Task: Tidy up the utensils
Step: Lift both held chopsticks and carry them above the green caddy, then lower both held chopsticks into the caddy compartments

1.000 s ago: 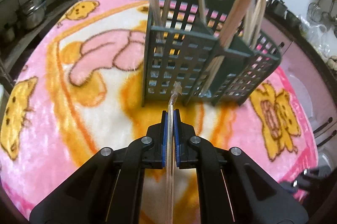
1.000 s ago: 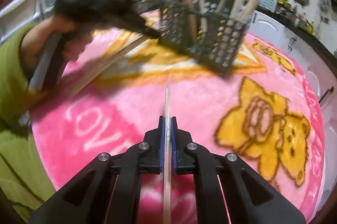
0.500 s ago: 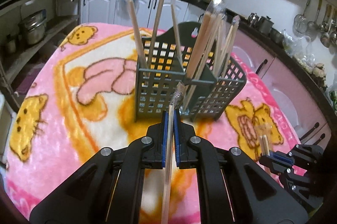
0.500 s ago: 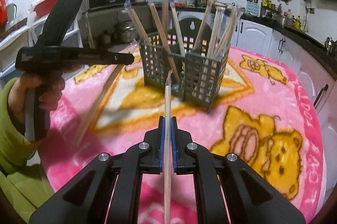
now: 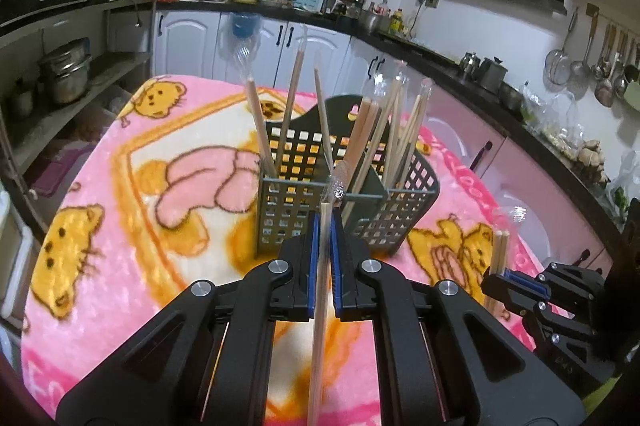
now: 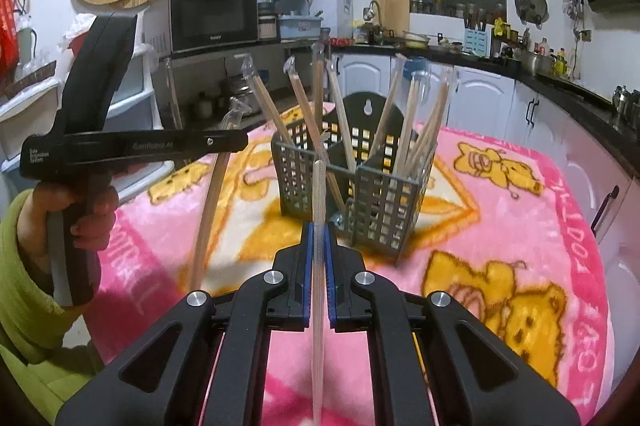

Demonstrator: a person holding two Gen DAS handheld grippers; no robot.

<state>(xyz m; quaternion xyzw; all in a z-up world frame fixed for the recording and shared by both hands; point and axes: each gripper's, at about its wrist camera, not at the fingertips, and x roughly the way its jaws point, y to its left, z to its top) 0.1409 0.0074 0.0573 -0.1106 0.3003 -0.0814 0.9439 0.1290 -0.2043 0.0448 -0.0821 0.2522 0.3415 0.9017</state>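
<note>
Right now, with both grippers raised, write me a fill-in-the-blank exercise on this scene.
1. Each gripper is shut on a wrapped pair of ____.
2. The grey caddy stands on a ____ cartoon blanket.
3. The left gripper and the right gripper both point toward the ____.
4. The hand wears a ____ sleeve.

Missing words: chopsticks; pink; caddy; green

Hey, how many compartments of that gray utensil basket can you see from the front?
2: a left compartment and a right compartment of the basket, split by a divider, both holding wrapped chopsticks. Any further compartments behind them may be hidden.
</note>
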